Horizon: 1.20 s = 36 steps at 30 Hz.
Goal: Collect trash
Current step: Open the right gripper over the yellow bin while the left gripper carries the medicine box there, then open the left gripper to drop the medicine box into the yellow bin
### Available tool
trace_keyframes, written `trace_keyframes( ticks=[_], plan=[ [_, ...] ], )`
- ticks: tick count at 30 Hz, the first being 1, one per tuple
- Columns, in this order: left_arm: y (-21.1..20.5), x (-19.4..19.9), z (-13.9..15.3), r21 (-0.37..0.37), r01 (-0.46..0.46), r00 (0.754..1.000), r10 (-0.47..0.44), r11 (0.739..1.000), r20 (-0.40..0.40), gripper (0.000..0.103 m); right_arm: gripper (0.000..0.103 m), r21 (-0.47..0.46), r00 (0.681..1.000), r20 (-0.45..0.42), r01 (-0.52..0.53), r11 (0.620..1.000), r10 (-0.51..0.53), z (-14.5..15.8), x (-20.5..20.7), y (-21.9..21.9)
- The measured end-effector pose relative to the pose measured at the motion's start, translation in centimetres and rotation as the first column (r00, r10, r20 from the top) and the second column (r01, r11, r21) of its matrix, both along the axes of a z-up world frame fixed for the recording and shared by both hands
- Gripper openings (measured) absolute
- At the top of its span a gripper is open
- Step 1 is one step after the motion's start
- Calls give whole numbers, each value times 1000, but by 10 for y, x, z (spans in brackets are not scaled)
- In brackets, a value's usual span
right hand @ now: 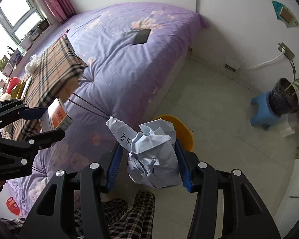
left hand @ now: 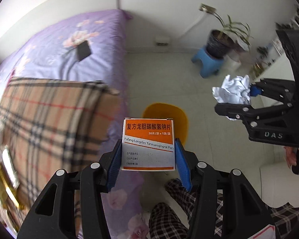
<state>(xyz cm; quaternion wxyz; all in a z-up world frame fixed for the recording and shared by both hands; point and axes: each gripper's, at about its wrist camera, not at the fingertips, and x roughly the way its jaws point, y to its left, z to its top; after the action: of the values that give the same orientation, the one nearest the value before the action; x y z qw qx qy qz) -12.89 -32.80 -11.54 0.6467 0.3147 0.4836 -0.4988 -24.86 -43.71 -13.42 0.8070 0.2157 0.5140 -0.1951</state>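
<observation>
Left gripper clamped on medicine box, blue pads pressed against both box sides; box held upright above floor, orange face toward camera. Right gripper clamped on crumpled paper ball, handwriting seen on one flap. Yellow bin seen on floor beyond box, just off bed edge, partly hidden by both held items. Plaid cloth laid on bed near side edge; black phone lying toward bed's far end. Potted plant set on blue stool near wall. Plaid trouser legs visible below grippers.
</observation>
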Motion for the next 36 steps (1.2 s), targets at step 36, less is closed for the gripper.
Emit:
trace_keyframes(
  ticks=[36],
  plan=[
    [-113,-9,-220,317,129,986,-87,940,-143,67,66,250,983,-178,92,964,-48,-235,22,-90]
  ],
)
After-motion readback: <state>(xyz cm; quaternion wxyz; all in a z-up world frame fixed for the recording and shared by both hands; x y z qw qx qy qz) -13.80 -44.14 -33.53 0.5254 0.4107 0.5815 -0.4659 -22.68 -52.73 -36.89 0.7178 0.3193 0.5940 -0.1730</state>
